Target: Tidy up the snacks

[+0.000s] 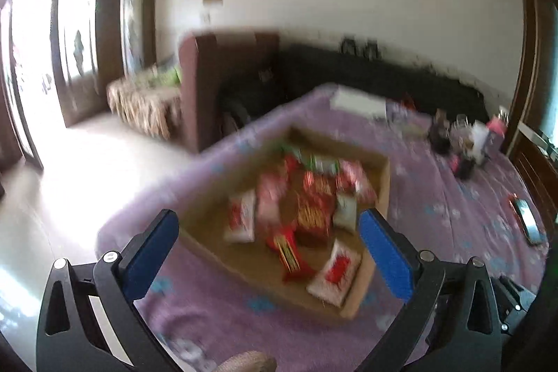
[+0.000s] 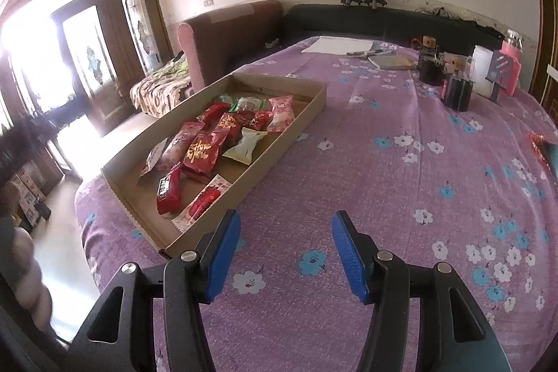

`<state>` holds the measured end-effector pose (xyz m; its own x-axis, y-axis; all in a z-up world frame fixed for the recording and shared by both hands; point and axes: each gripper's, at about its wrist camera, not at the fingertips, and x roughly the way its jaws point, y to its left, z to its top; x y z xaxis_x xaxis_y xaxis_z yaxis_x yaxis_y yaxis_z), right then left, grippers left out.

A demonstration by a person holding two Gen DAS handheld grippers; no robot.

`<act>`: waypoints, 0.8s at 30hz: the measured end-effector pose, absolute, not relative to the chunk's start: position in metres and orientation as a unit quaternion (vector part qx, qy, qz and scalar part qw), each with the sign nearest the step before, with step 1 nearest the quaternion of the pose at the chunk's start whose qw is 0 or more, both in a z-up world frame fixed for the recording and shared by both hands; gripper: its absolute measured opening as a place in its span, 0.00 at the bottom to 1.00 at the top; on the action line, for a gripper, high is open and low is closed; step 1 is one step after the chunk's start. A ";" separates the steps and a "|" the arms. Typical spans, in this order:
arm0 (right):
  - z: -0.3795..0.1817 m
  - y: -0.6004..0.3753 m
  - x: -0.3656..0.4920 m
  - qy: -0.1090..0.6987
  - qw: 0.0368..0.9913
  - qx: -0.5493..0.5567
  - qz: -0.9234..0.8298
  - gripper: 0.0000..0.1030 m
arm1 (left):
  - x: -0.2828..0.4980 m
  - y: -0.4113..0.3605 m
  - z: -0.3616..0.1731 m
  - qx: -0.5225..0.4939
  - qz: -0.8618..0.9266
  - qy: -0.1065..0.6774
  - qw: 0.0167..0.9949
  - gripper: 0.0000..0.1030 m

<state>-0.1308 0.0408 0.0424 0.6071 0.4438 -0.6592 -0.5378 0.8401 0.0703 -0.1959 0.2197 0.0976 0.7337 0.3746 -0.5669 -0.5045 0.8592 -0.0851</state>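
Note:
A shallow cardboard tray [image 2: 307, 117] lies on a purple flowered tablecloth [image 2: 383, 169]. It holds several snack packets, mostly red, such as a red one with gold lettering [image 2: 204, 154], plus pink, white and green ones. In the blurred left wrist view the tray [image 1: 382, 183] sits just ahead of my left gripper [image 1: 268, 225], which is open and empty above its near end. My right gripper [image 2: 286, 229] is open and empty over bare cloth, to the right of the tray's near corner.
At the table's far right stand dark cups [image 2: 457, 91], a white container and a pink bottle [image 2: 511, 58]. White paper [image 2: 336, 44] and a notebook lie at the far end. A phone [image 1: 528, 220] lies at the right edge. A sofa [image 2: 226, 37] and glass doors are behind.

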 end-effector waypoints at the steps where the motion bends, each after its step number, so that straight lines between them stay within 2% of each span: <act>1: 0.043 0.041 -0.132 0.348 0.894 -0.070 0.274 0.56 | -0.190 0.221 0.091 -0.124 0.237 0.299 0.916 1.00; 4: 0.043 0.043 -0.134 0.345 0.895 -0.076 0.273 0.62 | -0.182 0.226 0.078 -0.147 0.226 0.333 0.904 1.00; 10: 0.041 0.050 -0.133 0.345 0.893 -0.089 0.273 0.63 | -0.177 0.228 0.062 -0.167 0.221 0.363 0.889 1.00; 24: 0.034 0.077 -0.143 0.345 0.880 -0.121 0.303 0.64 | -0.181 0.241 0.053 -0.181 0.225 0.377 0.880 1.00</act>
<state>-0.1429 0.0773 0.0339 0.5784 0.4489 -0.6811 -0.6161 0.7877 -0.0040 -0.1806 0.2408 0.0527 0.6139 0.2594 -0.7456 -0.5326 0.8332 -0.1487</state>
